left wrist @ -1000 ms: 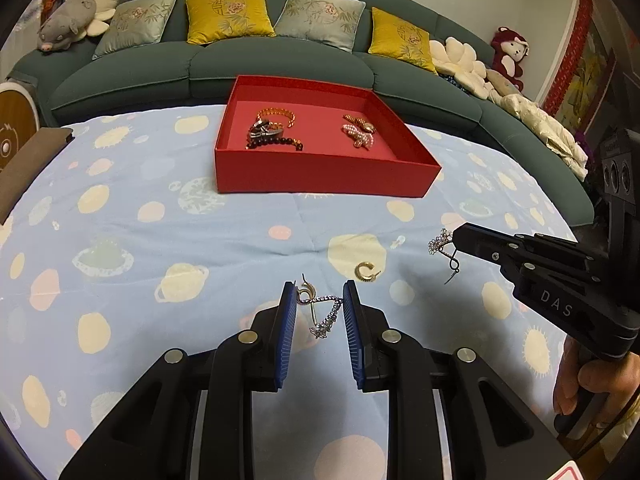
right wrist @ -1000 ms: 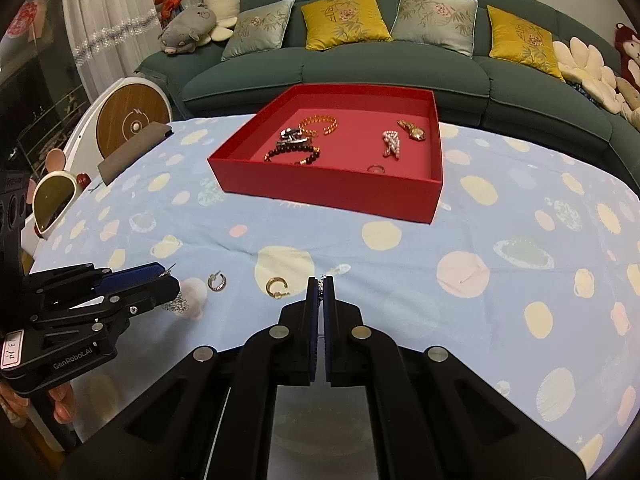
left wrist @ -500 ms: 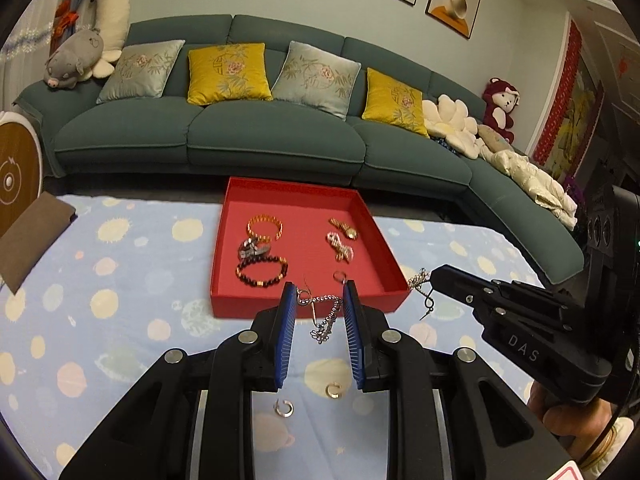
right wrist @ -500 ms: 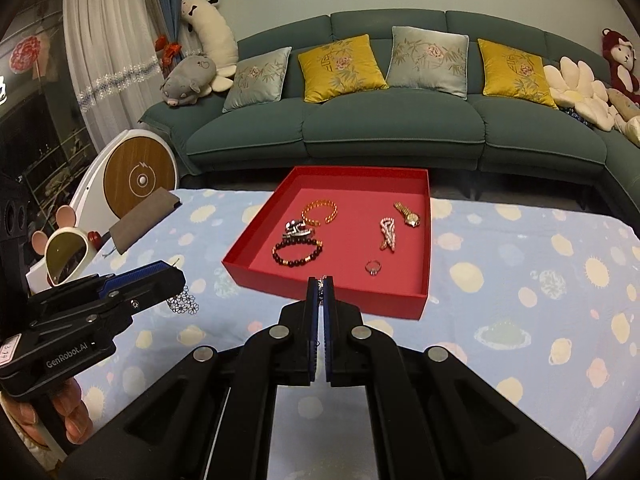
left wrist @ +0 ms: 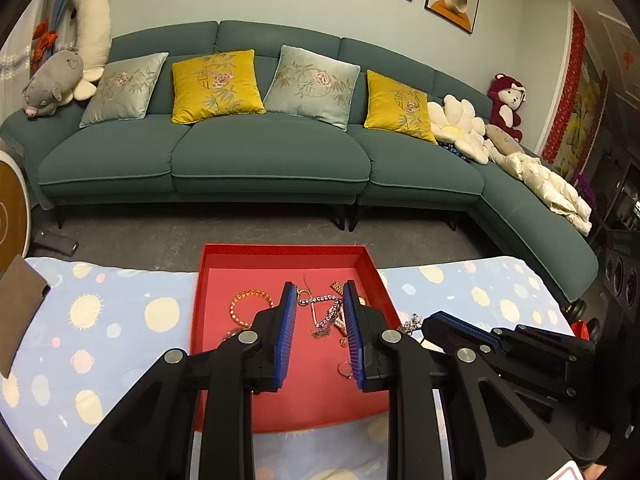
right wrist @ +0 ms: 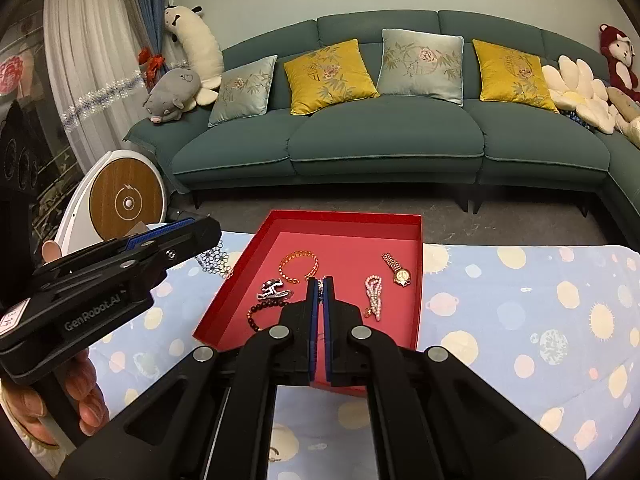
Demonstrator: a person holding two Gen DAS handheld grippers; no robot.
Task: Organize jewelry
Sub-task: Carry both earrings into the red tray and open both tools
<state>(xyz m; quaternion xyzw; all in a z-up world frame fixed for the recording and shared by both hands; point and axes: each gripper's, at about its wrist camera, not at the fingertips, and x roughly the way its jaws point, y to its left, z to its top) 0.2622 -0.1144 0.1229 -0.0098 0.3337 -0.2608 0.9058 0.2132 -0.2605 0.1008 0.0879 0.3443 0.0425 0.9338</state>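
A red tray lies on the spotted blue cloth and holds a gold bracelet, a black bead bracelet, a pearl piece and a gold watch. My left gripper is shut on a silver dangling earring stretched between its pads, held above the tray; the earring also hangs in the right wrist view. My right gripper is shut on a second silver earring, seen in the left wrist view, above the tray's right edge.
A green sofa with cushions stands beyond the table's far edge. A round wooden-faced device stands to the left. A brown pad lies on the cloth's left side.
Both grippers have risen from the cloth with their earrings and moved forward over the red tray. Two loose earrings left on the cloth have dropped out of view.
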